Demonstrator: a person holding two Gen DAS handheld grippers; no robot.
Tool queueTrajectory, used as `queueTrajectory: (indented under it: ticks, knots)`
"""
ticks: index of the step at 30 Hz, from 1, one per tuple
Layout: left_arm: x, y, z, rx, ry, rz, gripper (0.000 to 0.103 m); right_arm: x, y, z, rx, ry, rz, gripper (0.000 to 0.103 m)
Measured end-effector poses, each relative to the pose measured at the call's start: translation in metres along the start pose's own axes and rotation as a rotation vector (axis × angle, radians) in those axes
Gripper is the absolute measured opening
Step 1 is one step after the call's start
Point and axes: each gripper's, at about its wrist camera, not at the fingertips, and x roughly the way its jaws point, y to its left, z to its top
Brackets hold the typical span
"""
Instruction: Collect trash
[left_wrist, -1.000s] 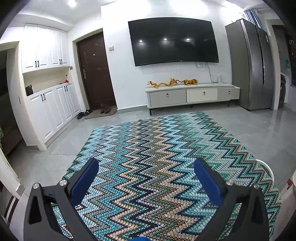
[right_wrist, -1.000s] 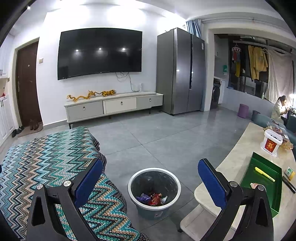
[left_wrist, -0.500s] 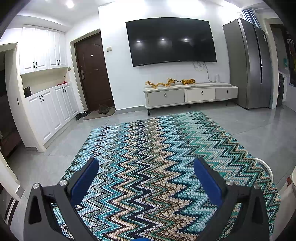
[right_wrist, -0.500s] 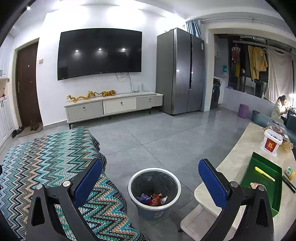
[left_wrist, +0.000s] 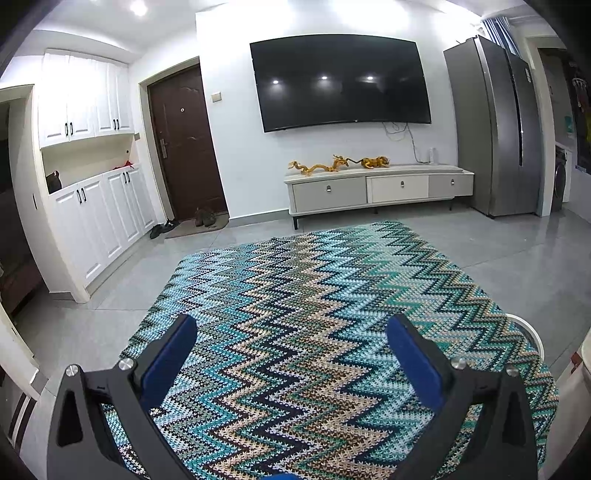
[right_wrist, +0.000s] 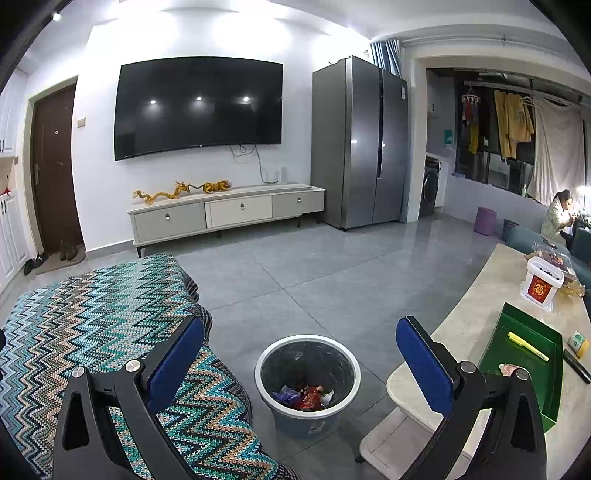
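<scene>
- Left wrist view: left gripper (left_wrist: 291, 325) spread wide, nothing between the blue pads (left_wrist: 168, 360), held over the zigzag blanket (left_wrist: 314, 295).
- Beyond the blanket, grey tile floor (left_wrist: 517, 258), low TV cabinet (left_wrist: 376, 186) with golden dragon figures (left_wrist: 336, 164), wall television (left_wrist: 340, 81), brown door (left_wrist: 184, 144), steel refrigerator (left_wrist: 498, 125).
- Right wrist view: right gripper (right_wrist: 299, 328) likewise wide and empty, aimed down toward the trash bin (right_wrist: 341, 369) on the floor.
- Red and purple wrappers (right_wrist: 308, 393) lying at the bin's bottom.
- Bin between the blanket's edge and the pale table (right_wrist: 476, 306), near both.
- On the table: green tray (right_wrist: 513, 325) holding a yellow marker (right_wrist: 528, 346), white tub with red label (right_wrist: 543, 282) farther back.
- Seated person (right_wrist: 557, 218) at far right.
</scene>
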Motion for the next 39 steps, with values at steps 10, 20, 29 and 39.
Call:
queueTrajectory:
  ticks: [10, 20, 29, 39]
  knots:
    - [-0.001, -0.001, -0.002, 0.000, 0.002, -0.006, 0.103, 0.001, 0.003, -0.001, -0.003, 0.003, 0.003, 0.102]
    - [-0.002, -0.001, -0.002, 0.002, 0.004, -0.009, 0.103, 0.000, 0.009, -0.002, -0.013, 0.008, 0.010, 0.102]
    - [-0.001, -0.001, -0.002, 0.004, 0.006, -0.007, 0.103, 0.001, 0.010, -0.002, -0.012, 0.010, 0.010, 0.102]
    - [-0.002, -0.001, -0.003, 0.004, 0.007, -0.006, 0.103, 0.001, 0.012, -0.004, -0.016, 0.010, 0.014, 0.102]
